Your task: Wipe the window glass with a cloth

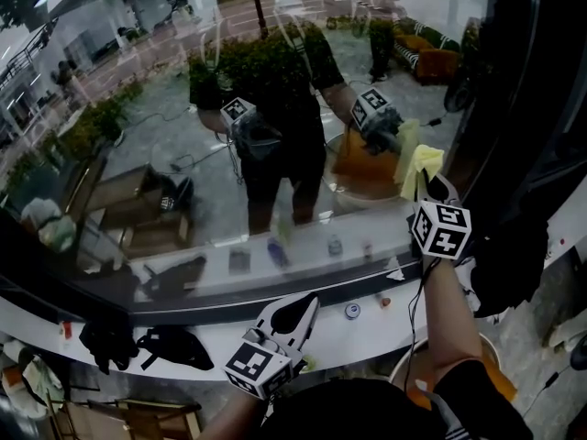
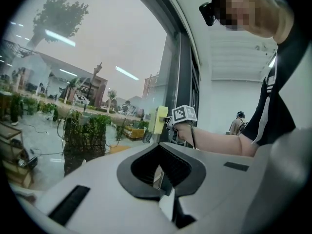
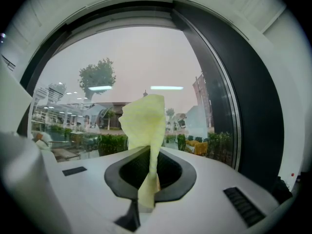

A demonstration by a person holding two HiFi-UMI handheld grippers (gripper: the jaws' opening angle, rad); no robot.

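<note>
"Cloth (image 1: 417,165) — where does it sit against the tongs?"

"It's pinched in the right tongs (image 1: 431,189), which are closed on its lower end. It stands up from the tips toward 12 o'clock, long axis running 6 to 12, up by the window glass (image 1: 165,154) with the dark frame (image 1: 523,108) at 3 o'clock."

"And the other hand?"

"Its left tongs (image 1: 303,308) are closed on nothing, low over the white sill (image 1: 367,333). They're at about 7 o'clock from the cloth and well apart. The right tongs are plainly nearer, so I'd judge the wiping falls to them, sweeping toward 9 o'clock, where most of the pane lies."

"Is the cloth on the glass?"

"Cannot tell — its top is near or touching, and reflections of both tongs muddle that spot. The pane's upper and left edges are cut off in the head view, and the things on the sill are too small to name."
</note>
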